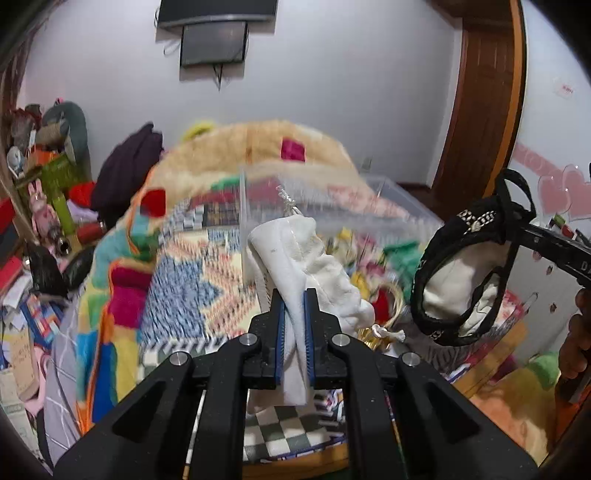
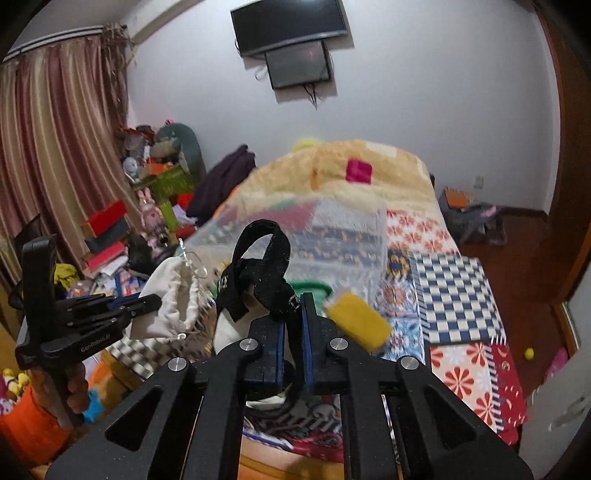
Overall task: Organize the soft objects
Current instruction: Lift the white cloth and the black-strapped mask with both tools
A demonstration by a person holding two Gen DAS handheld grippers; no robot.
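Note:
My left gripper [image 1: 294, 297] is shut on a white drawstring cloth pouch [image 1: 314, 266] and holds it in the air above the bed; the pouch also shows in the right wrist view [image 2: 171, 295]. My right gripper [image 2: 292, 301] is shut on a black-trimmed white fabric item with a black strap [image 2: 258, 273], also held in the air; this item shows at the right of the left wrist view [image 1: 461, 280]. A clear plastic bin [image 2: 332, 236] stands on the bed just beyond both grippers, with colourful soft things inside. A yellow soft block [image 2: 358, 325] lies by the right fingers.
The bed has a patchwork cover [image 2: 454, 288] and a beige fluffy blanket [image 2: 332, 166]. Cluttered boxes, books and plush toys [image 2: 147, 206] fill the left side by the curtain [image 2: 55, 147]. A wooden door [image 1: 484, 110] is at the right, a television [image 2: 288, 22] on the wall.

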